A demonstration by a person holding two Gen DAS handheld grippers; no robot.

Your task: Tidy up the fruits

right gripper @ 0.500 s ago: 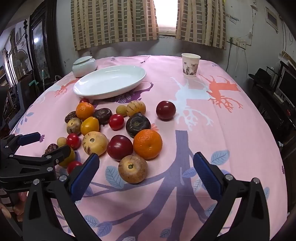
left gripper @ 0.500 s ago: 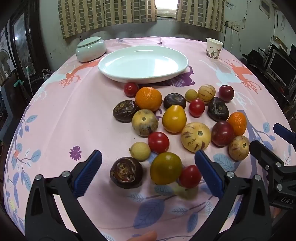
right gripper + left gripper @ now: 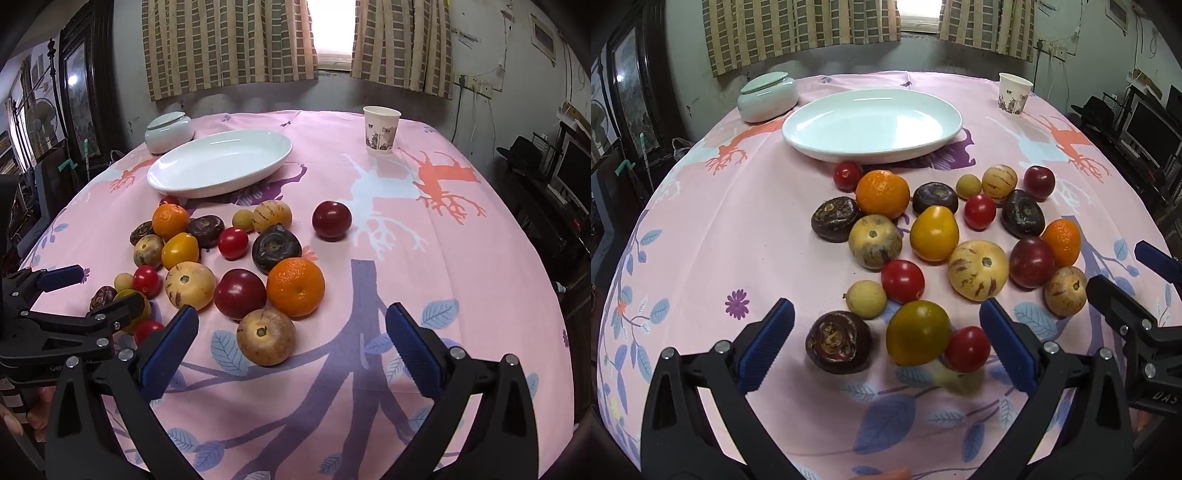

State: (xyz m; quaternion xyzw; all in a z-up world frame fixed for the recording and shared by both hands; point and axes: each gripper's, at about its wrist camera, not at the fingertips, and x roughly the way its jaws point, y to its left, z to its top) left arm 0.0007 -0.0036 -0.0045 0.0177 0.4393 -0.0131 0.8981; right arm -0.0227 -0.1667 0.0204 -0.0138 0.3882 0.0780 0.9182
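On the pink tablecloth (image 3: 738, 229), fruits are lying loose just in front of one empty white plate (image 3: 871, 125): two oranges (image 3: 882, 194), four cherry tomatoes (image 3: 902, 280), four dark chestnut-like ones (image 3: 837, 347). Left gripper (image 3: 886, 347) and right gripper (image 3: 291, 347) are both hovering with jaws spread wide, gripping nothing.

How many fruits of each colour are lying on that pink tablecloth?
Bright red, small: 4
Dark red: 2
Orange: 2
Yellow: 2
Dark purple-brown: 4
Pale with streaks: 4
Tan, small: 2
Total: 20
A blurred pale patch by the nearest red one is too unclear to count.
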